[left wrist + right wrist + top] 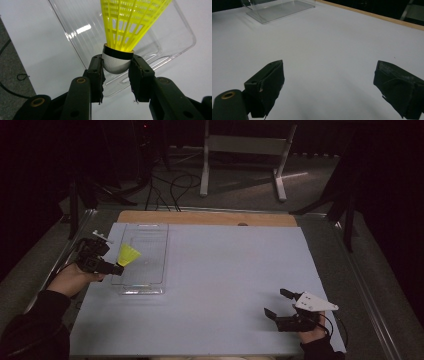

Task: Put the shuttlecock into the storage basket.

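White table (210, 285), clear plastic tray (150, 232) at left, left gripper (117, 68) clamping yellow shuttlecock (130, 22) by its cork above tray, right gripper (329, 82) jaws wide, nothing between.

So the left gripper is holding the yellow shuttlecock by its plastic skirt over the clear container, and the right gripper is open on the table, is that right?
Not quite. The left gripper grips the yellow shuttlecock by its white cork head, not its skirt; the left gripper view shows the pads pressed on the cork's sides. The rest holds: it is over the clear container, and the right gripper is open on the table.
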{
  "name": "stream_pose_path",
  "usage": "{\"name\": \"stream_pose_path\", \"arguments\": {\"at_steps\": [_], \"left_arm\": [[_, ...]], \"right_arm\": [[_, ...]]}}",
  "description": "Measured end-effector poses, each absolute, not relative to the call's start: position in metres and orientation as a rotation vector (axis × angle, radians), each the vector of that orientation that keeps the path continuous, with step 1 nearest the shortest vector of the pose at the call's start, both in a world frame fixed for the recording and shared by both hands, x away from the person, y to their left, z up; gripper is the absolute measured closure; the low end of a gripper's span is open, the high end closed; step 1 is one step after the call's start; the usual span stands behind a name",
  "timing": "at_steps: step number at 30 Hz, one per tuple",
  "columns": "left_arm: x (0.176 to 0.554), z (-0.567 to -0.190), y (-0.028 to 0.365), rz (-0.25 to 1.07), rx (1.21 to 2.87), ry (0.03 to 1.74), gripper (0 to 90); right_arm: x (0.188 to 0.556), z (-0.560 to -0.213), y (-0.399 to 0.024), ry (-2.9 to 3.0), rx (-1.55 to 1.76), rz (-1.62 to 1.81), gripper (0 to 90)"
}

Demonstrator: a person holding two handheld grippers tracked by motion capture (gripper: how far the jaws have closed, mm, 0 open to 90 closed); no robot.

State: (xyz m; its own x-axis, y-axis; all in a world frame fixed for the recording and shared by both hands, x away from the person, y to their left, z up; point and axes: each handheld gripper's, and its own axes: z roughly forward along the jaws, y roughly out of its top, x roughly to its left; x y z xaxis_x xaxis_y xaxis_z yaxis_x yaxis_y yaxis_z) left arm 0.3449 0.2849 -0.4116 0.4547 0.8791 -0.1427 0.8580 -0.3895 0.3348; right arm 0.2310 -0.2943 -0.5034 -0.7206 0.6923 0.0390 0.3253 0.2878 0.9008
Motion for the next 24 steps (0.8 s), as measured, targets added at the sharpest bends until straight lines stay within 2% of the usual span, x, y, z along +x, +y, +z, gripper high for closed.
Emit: {"name": "stream_pose_path", "arguments": {"at_steps": [24], "left_arm": [[0.359, -0.440, 0.277, 0.008, 2.472, 1.490, 65.8]], "right_arm": [[0.231, -0.504, -0.294, 2.209, 0.921, 1.405, 9.9]]}}
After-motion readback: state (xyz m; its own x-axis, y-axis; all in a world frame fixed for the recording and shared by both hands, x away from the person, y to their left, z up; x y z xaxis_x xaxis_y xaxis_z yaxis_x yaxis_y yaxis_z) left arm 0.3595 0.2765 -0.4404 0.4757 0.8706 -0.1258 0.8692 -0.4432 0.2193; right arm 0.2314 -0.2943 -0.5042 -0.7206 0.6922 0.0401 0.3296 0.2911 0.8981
